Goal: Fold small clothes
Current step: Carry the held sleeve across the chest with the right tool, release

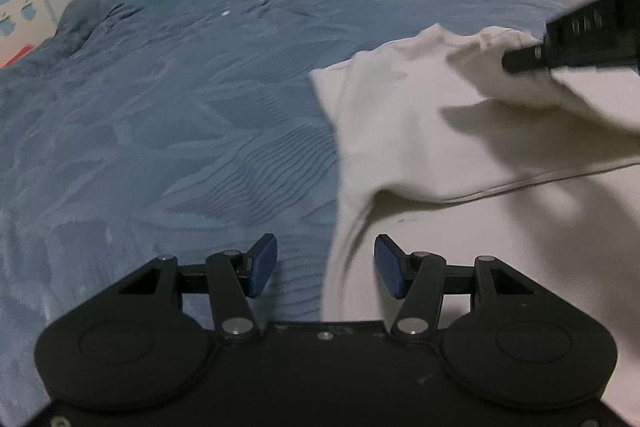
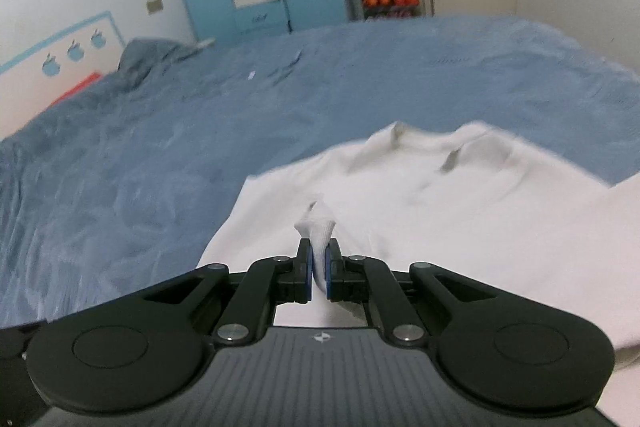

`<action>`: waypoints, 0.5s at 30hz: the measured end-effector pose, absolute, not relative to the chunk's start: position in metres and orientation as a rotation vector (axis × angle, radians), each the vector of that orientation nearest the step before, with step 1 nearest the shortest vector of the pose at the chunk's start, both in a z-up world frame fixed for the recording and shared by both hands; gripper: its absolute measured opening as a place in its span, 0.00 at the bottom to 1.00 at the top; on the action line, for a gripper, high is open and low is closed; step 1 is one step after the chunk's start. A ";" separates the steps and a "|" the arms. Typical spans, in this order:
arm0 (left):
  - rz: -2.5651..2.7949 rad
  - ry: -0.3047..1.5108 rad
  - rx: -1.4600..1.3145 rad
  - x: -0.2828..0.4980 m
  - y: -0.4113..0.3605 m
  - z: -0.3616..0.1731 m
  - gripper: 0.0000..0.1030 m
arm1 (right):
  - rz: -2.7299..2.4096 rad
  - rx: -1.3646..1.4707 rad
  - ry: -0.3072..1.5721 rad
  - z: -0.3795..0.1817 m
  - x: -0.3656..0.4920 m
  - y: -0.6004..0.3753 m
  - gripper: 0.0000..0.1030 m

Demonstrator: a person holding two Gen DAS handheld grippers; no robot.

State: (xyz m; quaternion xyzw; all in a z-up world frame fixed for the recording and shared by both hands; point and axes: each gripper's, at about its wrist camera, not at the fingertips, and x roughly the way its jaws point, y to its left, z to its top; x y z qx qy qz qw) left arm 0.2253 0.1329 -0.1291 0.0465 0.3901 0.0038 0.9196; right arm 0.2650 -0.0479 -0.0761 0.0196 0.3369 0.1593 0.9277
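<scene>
Right gripper (image 2: 319, 269): clenched on a pinched-up fold of the shirt (image 2: 420, 211).
Left gripper (image 1: 325, 265): released, nothing held, over the shirt's left edge.
Shirt: spread on the bed (image 1: 160, 107); right part cut off.

Soft matt white cloth garment (image 2: 420, 211) is lying at lower right on a textured, ribbed blue fabric bedspread (image 1: 168, 131); matt black plastic grippers are showing blue rubbery pads (image 1: 262, 265).

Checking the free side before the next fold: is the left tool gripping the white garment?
No, the left tool is open, nothing between its pads.
</scene>
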 end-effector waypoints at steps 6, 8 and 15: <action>0.049 0.808 0.108 0.219 0.152 -0.133 0.56 | 0.330 -0.016 0.734 -0.100 0.259 -0.019 0.06; 0.034 0.811 0.090 0.215 0.158 -0.133 0.56 | 0.335 -0.031 0.744 -0.104 0.259 -0.011 0.06; 0.030 0.792 0.069 0.206 0.166 -0.128 0.56 | 0.322 -0.062 0.781 -0.116 0.256 0.002 0.06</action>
